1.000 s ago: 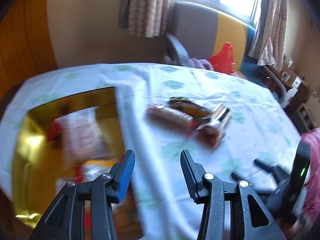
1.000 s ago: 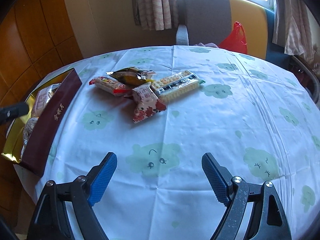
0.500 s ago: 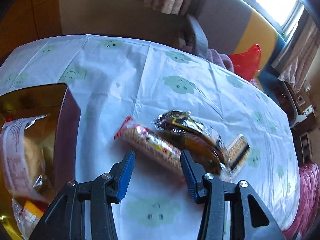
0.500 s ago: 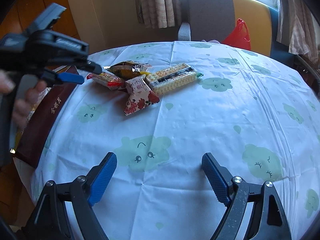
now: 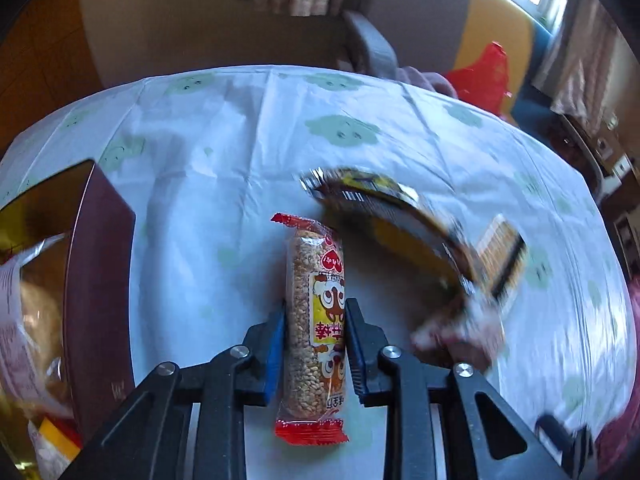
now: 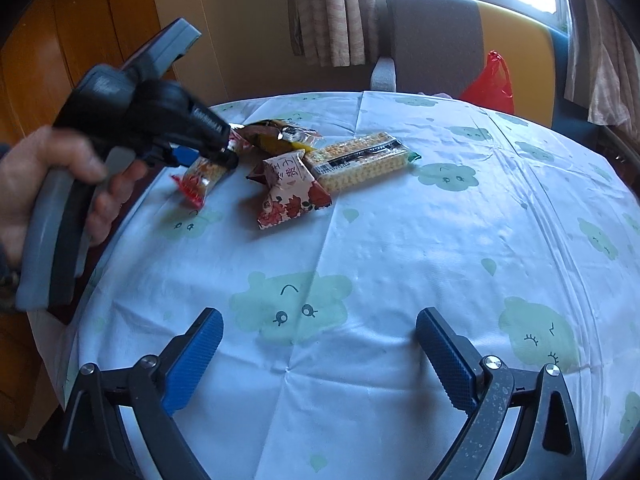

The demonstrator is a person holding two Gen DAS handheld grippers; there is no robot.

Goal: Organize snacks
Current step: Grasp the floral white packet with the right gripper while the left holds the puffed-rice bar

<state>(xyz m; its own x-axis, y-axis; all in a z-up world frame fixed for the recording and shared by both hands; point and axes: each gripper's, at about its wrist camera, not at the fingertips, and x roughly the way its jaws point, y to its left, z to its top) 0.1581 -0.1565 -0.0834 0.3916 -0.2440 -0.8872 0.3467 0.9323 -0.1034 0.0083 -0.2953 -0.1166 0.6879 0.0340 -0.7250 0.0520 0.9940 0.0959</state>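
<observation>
Between the blue pads of the left tongs [image 5: 315, 344] sits a long sesame bar [image 5: 316, 320] in a clear wrapper with red crimped ends, pinched on both sides where it lies on the bench [image 5: 224, 152]. Its label carries a red heart, a cartoon face and red Chinese characters too skewed for me to read. Those jaws have just been closing, and the bar is what they closed on.

Just right of it lie a dark yellow-and-black packet [image 5: 384, 208] and a striped cracker pack [image 5: 500, 256], both smeared by motion, so their print is lost. From the right wrist view they come sharper: the cracker pack is pale yellow with a black band, and a white pouch [image 6: 292, 190] printed with red maple leaves and large characters leans against it.

Over the bench is a white cloth with green smiling clouds. A maroon box [image 5: 100, 280] with a gold lining stands at its left edge, holding what look like bagged buns. Beyond are a grey and yellow chair [image 6: 460, 40], a red plastic bag [image 6: 490, 84], checked curtains [image 6: 328, 8] and a bright window.

Only the right view shows the hand [image 6: 48, 188] gripping the left tool's handle. The right tongs [image 6: 318, 360] hang over bare cloth, spread wide with nothing between them, having just been opening further.
</observation>
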